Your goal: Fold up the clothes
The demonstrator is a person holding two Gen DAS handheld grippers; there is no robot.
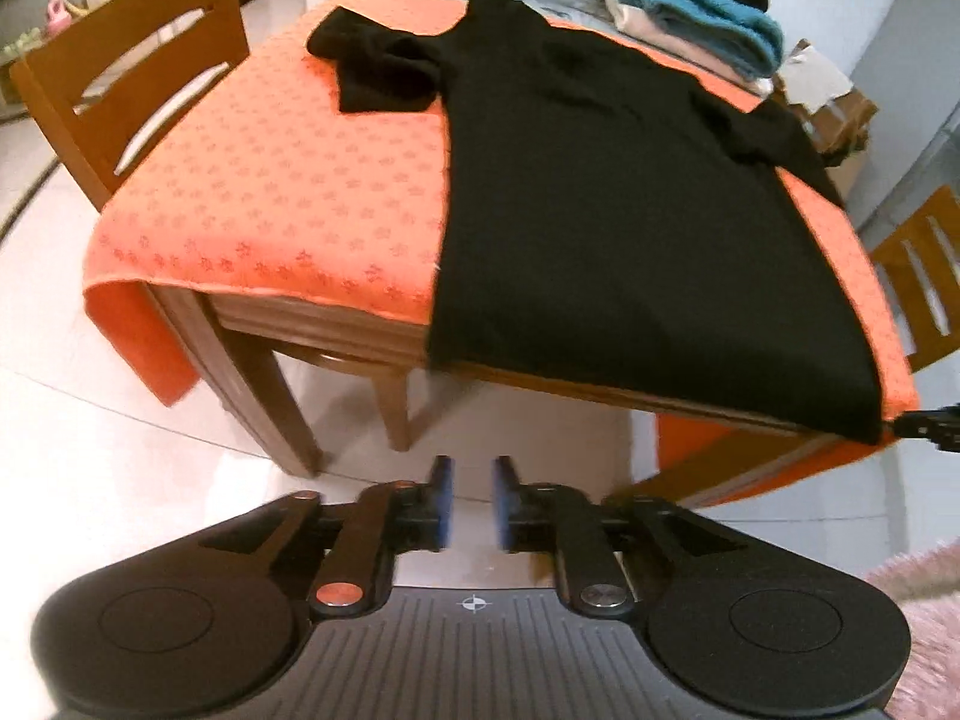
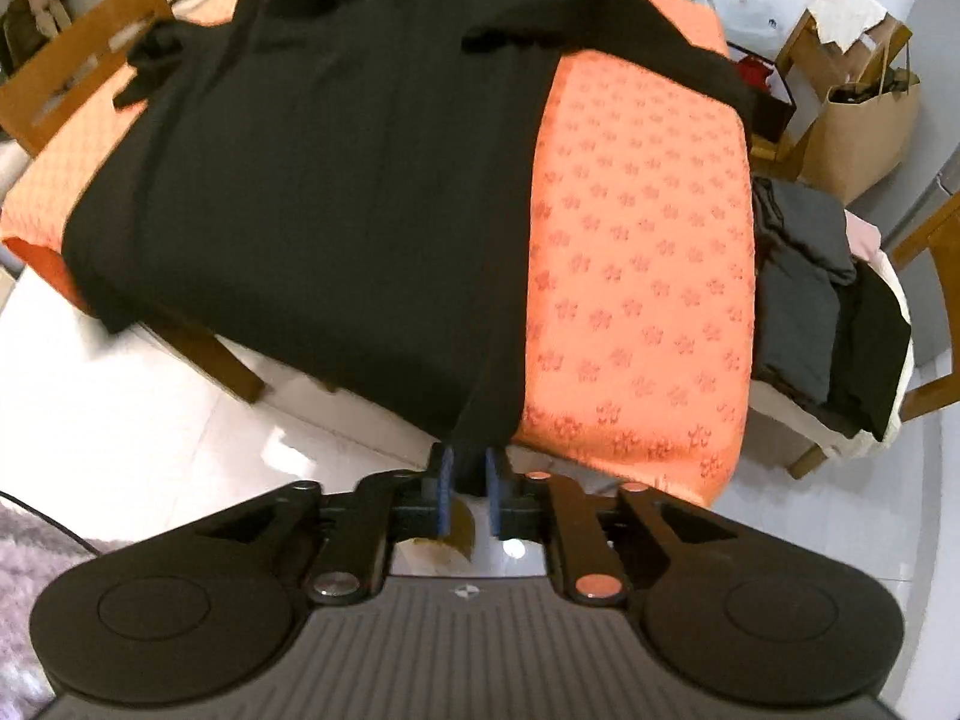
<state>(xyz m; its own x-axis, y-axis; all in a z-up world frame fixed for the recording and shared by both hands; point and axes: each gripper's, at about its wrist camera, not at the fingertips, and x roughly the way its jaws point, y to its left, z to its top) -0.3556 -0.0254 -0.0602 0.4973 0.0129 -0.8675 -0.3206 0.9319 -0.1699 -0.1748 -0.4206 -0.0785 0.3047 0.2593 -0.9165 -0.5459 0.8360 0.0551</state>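
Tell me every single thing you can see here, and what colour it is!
Black shirt: one, black, spread flat on the table, hem hanging over the near edge.
Tablecloth: one, orange with a flower print, covering the table.
Wooden chairs: at least two, brown, beside the table.
Folded stack: one pile, teal, dark and pale, at the table's far corner.
Dark clothes pile: one, grey and black, on a chair at the right.
Paper bag: one, brown, on the floor.
Left tongs: black with blue pads, open, empty, before the table.
Right tongs: same colours, pinching the shirt's hem corner.
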